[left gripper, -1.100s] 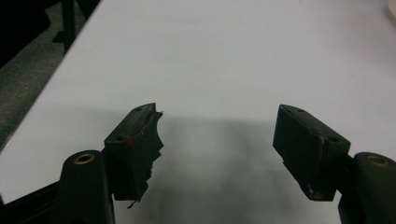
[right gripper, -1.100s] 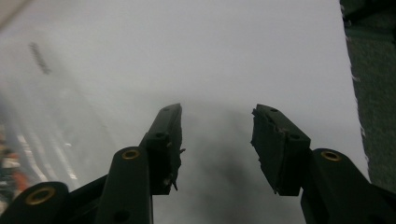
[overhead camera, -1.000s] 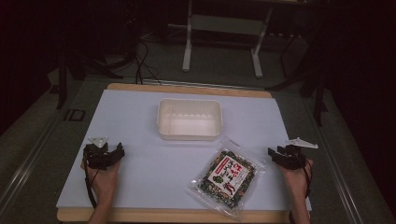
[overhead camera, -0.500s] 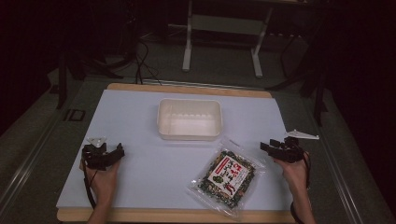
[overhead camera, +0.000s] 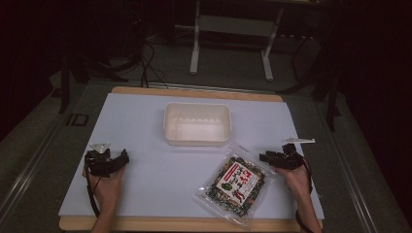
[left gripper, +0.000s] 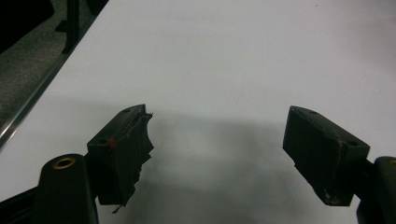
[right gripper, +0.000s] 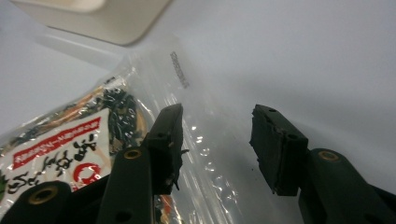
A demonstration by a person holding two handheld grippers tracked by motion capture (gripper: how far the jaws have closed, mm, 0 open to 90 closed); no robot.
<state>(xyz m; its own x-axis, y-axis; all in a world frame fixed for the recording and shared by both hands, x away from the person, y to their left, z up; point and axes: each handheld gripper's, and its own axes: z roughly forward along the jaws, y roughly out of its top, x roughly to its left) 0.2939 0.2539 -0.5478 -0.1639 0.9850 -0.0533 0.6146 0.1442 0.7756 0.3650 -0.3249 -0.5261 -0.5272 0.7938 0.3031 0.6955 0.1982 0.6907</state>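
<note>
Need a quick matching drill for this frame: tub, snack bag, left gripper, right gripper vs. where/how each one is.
Things:
1. white tub
2. snack bag
3. left gripper
4. right gripper

States:
A. jaws open over bare white mat, nothing between them
B. empty, at the mat's far middle
C. lies flat, near-right of the tub
D. open jaws at the bag's clear top edge, which lies between them, not pressed

Pairs: 1-B, 2-C, 3-A, 4-D
</note>
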